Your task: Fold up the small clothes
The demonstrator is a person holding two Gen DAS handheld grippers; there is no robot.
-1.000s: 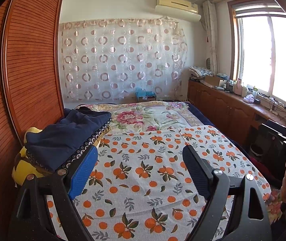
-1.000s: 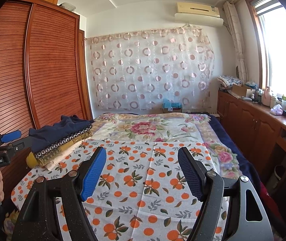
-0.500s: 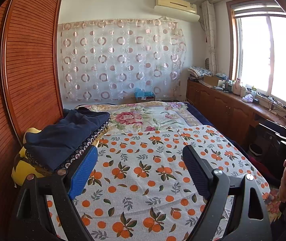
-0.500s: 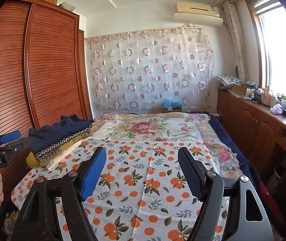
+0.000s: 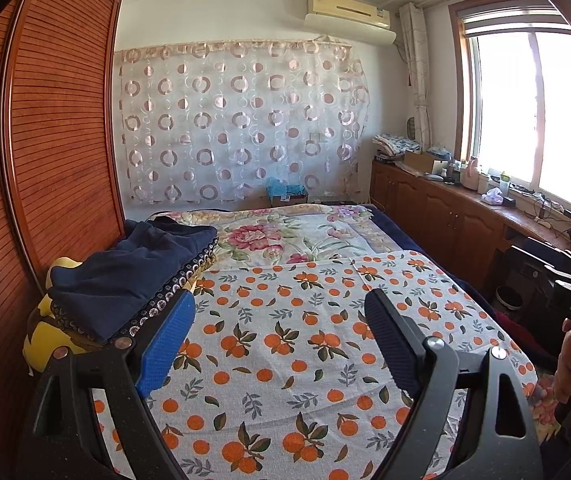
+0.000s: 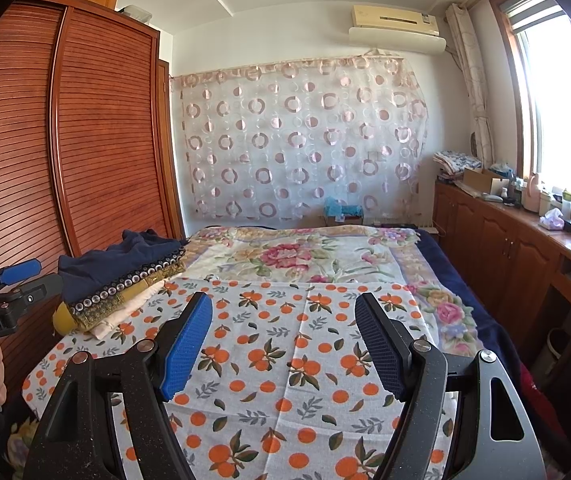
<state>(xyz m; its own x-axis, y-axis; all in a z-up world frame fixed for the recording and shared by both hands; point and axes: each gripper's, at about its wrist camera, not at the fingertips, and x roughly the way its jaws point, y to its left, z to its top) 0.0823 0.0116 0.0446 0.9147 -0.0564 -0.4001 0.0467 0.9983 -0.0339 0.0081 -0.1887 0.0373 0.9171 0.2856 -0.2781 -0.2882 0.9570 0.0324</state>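
A pile of folded clothes (image 5: 125,276) lies at the bed's left edge, a dark navy garment on top, patterned and yellow pieces below; it also shows in the right wrist view (image 6: 121,276). My left gripper (image 5: 279,320) is open and empty above the orange-print cloth (image 5: 293,344), just right of the pile. My right gripper (image 6: 283,324) is open and empty above the same cloth (image 6: 285,360). The left gripper's body (image 6: 1,308) shows at the far left of the right wrist view.
A wooden slatted wardrobe (image 5: 45,160) stands close along the bed's left side. A floral bedspread (image 5: 285,236) covers the far half of the bed. Wooden cabinets (image 5: 445,216) with clutter run under the window on the right. A curtain (image 5: 241,128) hangs behind.
Both grippers stay open and nearly still; the left wrist view has drifted very slightly.
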